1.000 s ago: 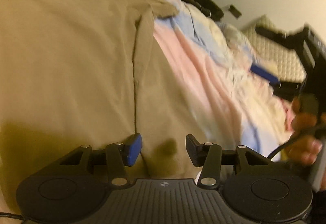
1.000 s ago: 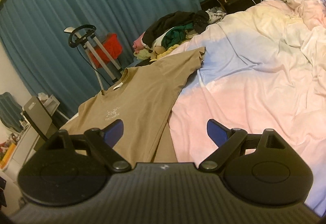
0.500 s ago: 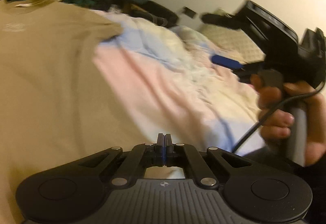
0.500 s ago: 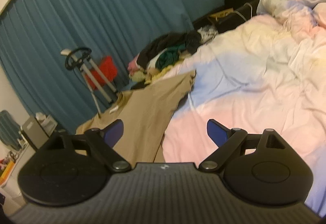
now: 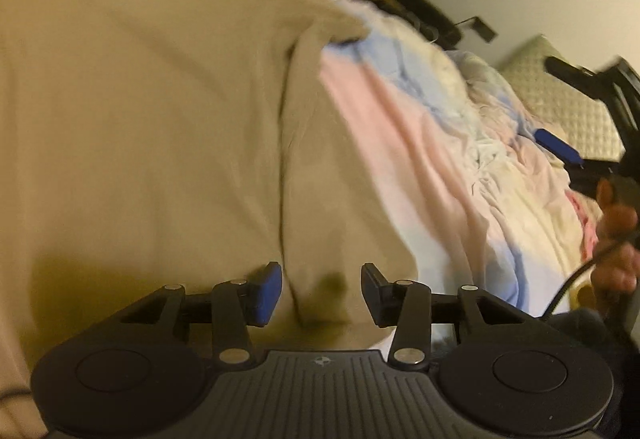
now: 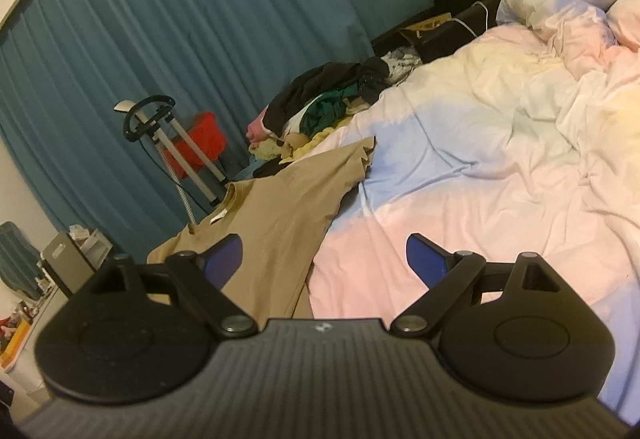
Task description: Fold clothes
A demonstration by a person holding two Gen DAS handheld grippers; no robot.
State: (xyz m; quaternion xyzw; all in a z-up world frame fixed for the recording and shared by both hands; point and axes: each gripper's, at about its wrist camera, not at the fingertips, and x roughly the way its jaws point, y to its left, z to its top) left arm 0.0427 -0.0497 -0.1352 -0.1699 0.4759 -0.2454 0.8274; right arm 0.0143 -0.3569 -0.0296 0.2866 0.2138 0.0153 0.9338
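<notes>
A tan T-shirt lies spread flat on the bed, filling most of the left wrist view, with a long fold line down its right part. My left gripper hovers just above the shirt's lower part; its jaws are opening and nothing sits between them. From the right wrist view, the same tan T-shirt stretches away toward the collar, and my right gripper stands open over the shirt's right edge and the quilt, empty. At the far right of the left wrist view, a hand holds the right gripper.
A pastel pink, blue and cream quilt covers the bed. A pile of dark, green and yellow clothes lies at the bed's far side. Teal curtains, a garment steamer stand and a red item stand beyond.
My left gripper shut half a second ago while swinging up and right, and has now opened again back over the shirt. The right gripper's view has tilted slightly upward toward the curtains.
</notes>
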